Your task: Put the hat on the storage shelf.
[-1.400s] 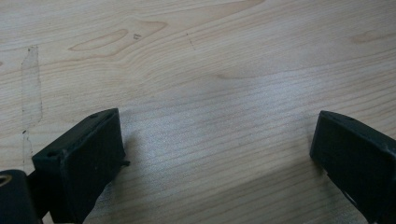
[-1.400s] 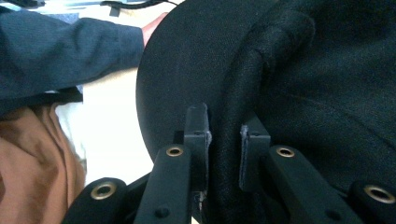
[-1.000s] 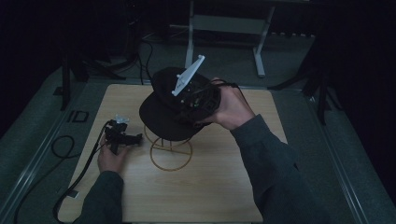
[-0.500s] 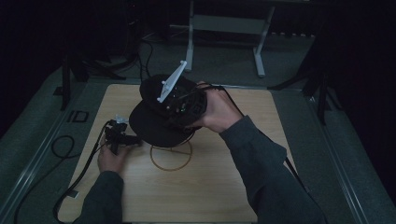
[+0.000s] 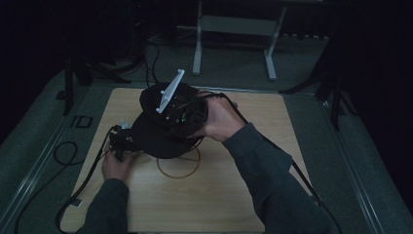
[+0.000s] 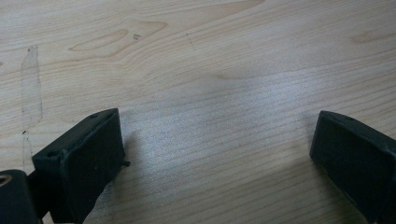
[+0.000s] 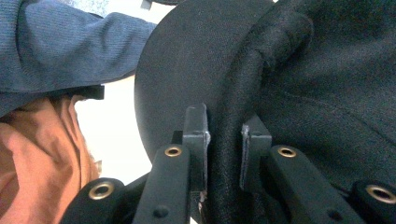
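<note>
Black cap point(image 5: 160, 131), pinched at its brim seam by the right gripper point(image 7: 224, 135), had swung leftward off the ring point(image 5: 178, 163) toward the left gripper point(image 6: 215, 154), whose jaws stood wide over bare table point(image 6: 196, 60), suggesting a handover.

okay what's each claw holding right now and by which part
The right claw is shut on the black cap, pinching the seam where brim meets crown. The left claw is open over the wooden table, holding nothing.
</note>
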{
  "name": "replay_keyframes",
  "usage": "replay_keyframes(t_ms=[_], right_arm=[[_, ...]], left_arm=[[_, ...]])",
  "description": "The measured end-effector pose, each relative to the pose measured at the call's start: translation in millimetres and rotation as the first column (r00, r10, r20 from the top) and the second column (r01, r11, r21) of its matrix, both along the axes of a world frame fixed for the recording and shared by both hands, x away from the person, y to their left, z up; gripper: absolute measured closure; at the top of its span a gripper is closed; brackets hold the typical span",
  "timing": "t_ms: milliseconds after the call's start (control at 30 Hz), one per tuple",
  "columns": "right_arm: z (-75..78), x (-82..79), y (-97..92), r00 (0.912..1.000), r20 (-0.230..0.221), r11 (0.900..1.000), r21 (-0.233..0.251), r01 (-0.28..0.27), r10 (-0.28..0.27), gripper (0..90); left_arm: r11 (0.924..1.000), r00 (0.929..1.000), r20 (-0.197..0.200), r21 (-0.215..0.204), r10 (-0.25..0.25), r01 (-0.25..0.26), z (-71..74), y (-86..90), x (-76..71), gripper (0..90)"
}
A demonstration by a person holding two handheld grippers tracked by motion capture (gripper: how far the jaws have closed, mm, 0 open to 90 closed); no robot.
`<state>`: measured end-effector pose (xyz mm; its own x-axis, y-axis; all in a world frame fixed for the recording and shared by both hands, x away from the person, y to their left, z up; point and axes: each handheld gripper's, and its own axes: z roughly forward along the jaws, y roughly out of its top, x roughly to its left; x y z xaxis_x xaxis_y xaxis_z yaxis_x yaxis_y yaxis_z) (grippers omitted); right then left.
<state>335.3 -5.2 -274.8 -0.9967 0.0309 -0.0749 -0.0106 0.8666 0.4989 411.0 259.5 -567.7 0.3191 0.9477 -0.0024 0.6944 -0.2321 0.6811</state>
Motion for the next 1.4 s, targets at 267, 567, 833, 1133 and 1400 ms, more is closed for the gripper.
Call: replay_keyframes(t_ms=[267, 567, 833, 1133, 1400], right_arm=[[-3.2, -1.2, 2.7, 1.0000, -0.002, 0.9999, -0.011, -0.006, 0.006, 77.1], [-14.0, -0.1, 6.1, 0.9997, -0.022, 0.9995, -0.032, -0.006, 0.006, 76.6], [-20.4, 0.3, 8.2, 0.9995, -0.029, 0.9992, -0.040, -0.009, 0.008, 76.3], [-28.3, 3.1, 11.1, 0.9988, -0.048, 0.9988, -0.047, -0.011, 0.008, 74.5], [-31.9, 3.9, 13.3, 0.9984, -0.055, 0.9985, -0.053, -0.012, 0.009, 71.2]], left_arm=[[1.0000, 1.0000, 0.004, -0.002, 0.003, -0.003, -0.3, -0.2, 0.1, 2.3], [1.0000, 1.0000, 0.004, -0.002, 0.004, -0.004, -0.3, -0.3, 0.0, 2.3], [1.0000, 1.0000, 0.004, -0.002, 0.004, -0.004, -0.3, -0.3, 0.0, 2.3], [1.0000, 1.0000, 0.004, -0.003, 0.004, -0.004, -0.2, -0.3, 0.0, 2.3], [1.0000, 1.0000, 0.004, -0.002, 0.004, -0.004, -0.2, -0.3, 0.0, 2.3]])
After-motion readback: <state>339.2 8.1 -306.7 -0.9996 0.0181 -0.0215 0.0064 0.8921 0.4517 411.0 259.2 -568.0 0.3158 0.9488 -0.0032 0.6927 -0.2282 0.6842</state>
